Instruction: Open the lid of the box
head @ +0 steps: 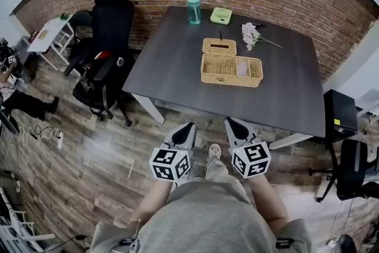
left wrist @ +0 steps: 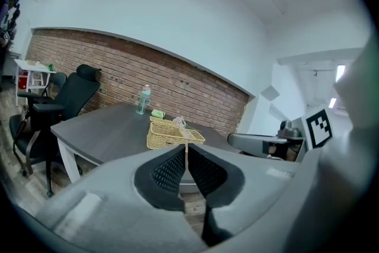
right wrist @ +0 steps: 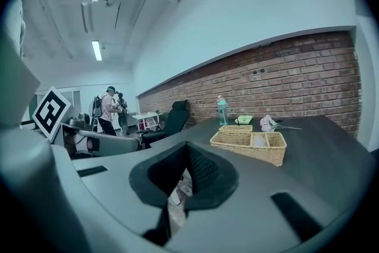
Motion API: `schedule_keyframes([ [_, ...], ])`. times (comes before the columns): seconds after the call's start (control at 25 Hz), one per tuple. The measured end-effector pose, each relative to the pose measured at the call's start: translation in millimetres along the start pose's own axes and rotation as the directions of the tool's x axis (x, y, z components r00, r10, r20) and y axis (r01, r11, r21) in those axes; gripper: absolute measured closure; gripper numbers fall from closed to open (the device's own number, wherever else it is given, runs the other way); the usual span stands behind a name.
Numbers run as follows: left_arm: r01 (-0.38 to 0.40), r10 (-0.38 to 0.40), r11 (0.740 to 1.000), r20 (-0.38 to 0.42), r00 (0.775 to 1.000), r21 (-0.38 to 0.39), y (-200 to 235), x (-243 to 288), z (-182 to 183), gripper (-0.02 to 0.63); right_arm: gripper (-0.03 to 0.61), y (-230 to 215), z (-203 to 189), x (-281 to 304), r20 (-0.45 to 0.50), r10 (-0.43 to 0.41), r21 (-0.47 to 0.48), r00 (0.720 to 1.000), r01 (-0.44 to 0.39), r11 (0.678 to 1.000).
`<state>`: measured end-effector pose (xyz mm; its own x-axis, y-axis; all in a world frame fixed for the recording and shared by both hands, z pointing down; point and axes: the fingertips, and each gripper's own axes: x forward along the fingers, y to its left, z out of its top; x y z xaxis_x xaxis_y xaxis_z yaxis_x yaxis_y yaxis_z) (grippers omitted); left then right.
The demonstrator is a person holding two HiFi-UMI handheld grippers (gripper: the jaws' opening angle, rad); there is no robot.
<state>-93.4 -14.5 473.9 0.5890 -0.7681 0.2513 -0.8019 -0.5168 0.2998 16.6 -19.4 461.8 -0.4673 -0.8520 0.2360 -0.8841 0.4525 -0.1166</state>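
A wicker box (head: 231,70) stands in the middle of the dark table (head: 172,62), and its inside shows, divided into compartments. Its wicker lid (head: 219,46) lies flat right behind it. Both grippers hang over the wooden floor in front of the table, well short of the box. My left gripper (head: 188,127) is shut with nothing in it, and my right gripper (head: 232,123) beside it is also shut and empty. In the left gripper view, the box (left wrist: 172,134) sits beyond the closed left gripper (left wrist: 186,148). The right gripper view shows the box (right wrist: 249,145) and lid (right wrist: 235,128) to the right of the closed right gripper (right wrist: 188,151).
A teal bottle (head: 193,6), a green object (head: 221,15) and pink flowers (head: 251,34) sit at the table's far side by the brick wall. Black office chairs (head: 109,26) stand left of the table, another chair (head: 349,169) at the right. People (right wrist: 108,109) stand far off.
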Motion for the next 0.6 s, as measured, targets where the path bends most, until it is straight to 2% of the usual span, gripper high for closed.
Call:
schedule_keyframes([
  [0.6,0.004,-0.004,1.000,0.008,1.000,-0.015,-16.5,-60.6,-24.6,0.588,0.575,53.0,-13.8,-46.3,0.035,0.026,-0.019,0.999,-0.025,0.999],
])
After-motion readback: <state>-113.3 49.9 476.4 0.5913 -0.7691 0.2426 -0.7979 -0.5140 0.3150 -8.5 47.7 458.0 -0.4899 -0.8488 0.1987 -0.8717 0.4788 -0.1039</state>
